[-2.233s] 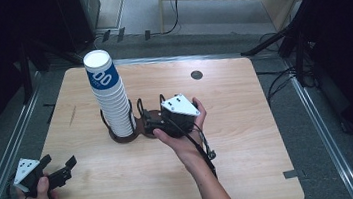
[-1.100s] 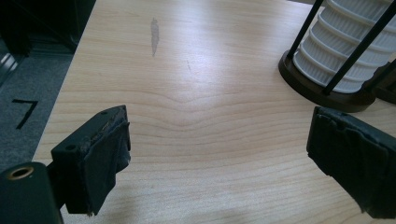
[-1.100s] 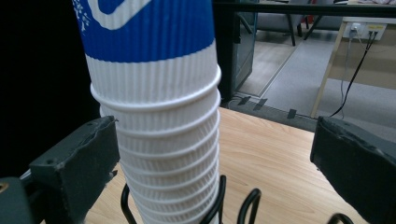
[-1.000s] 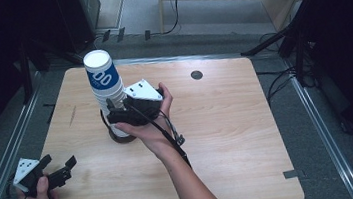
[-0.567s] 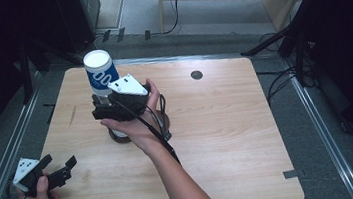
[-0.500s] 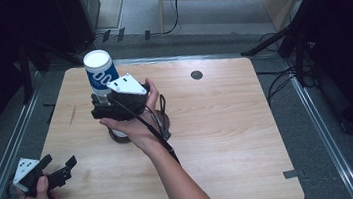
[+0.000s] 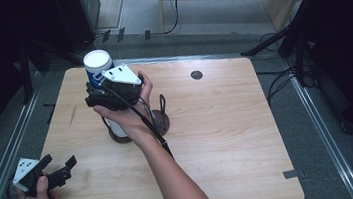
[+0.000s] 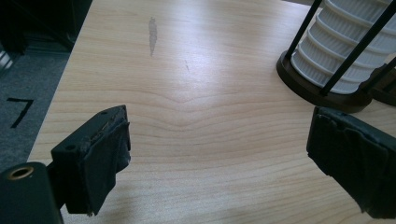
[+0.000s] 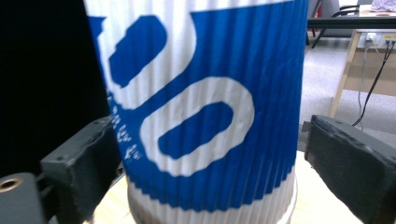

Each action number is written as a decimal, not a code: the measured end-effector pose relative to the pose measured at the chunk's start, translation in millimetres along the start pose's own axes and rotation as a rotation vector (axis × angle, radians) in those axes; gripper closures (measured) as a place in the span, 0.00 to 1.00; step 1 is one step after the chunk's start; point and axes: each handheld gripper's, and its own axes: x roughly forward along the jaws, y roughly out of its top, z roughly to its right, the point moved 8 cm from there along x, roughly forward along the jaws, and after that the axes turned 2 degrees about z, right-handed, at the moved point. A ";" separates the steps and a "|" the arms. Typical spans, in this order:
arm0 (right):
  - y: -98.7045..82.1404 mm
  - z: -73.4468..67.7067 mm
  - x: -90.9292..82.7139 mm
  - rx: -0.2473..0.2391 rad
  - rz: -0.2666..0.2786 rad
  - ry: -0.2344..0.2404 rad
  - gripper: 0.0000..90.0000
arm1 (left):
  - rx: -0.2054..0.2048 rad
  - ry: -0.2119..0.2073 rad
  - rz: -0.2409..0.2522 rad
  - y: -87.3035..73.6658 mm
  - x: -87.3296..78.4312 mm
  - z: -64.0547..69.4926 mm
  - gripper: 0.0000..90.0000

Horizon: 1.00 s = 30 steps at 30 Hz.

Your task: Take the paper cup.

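Cups, ribbed white paper ones nested in a tall stack (image 7: 106,95), are the work in hand, and the top cup (image 9: 201,107), printed in blue, is bracketed by the right gripper (image 7: 94,94). Its jaws have just been closing, with that cup between them; in the right gripper view the left pad lies at the cup wall and the right pad stands just off it, so a firm clamp cannot be confirmed. The gripper is held level, near the top of the stack, with the person's hand (image 7: 128,110) behind it.

The stack is seated in a dark round holder (image 8: 322,88) with thin black upright rods (image 8: 303,30), standing on the table (image 7: 220,145) toward its far left corner. A second dark base (image 7: 159,123) sits just beside the holder on its right.

The left gripper (image 7: 55,174) is kept low at the near left corner, well apart from the stack, its jaws standing apart over bare wood with nothing between them.

For the step to be done well, the squeeze should probably be finished evenly on both sides of the top cup alone, above the rim of the one beneath, and kept light, since paper walls are easily crushed. A straight upward lift between the rods would be judged safest; a tilted pull could drag a second cup along or rock the holder.
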 end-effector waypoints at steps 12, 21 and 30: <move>0.8 -3.6 5.9 -0.005 0.036 0.011 0.19 | -0.005 0.001 0.002 0.3 0.1 -0.1 0.07; 2.6 -3.6 6.1 -0.010 0.040 -0.002 0.20 | -0.003 -0.001 0.002 0.3 0.2 -0.1 0.07; 17.3 -5.6 0.8 -0.015 0.080 0.008 0.22 | -0.002 -0.001 0.003 0.4 0.5 0.2 0.07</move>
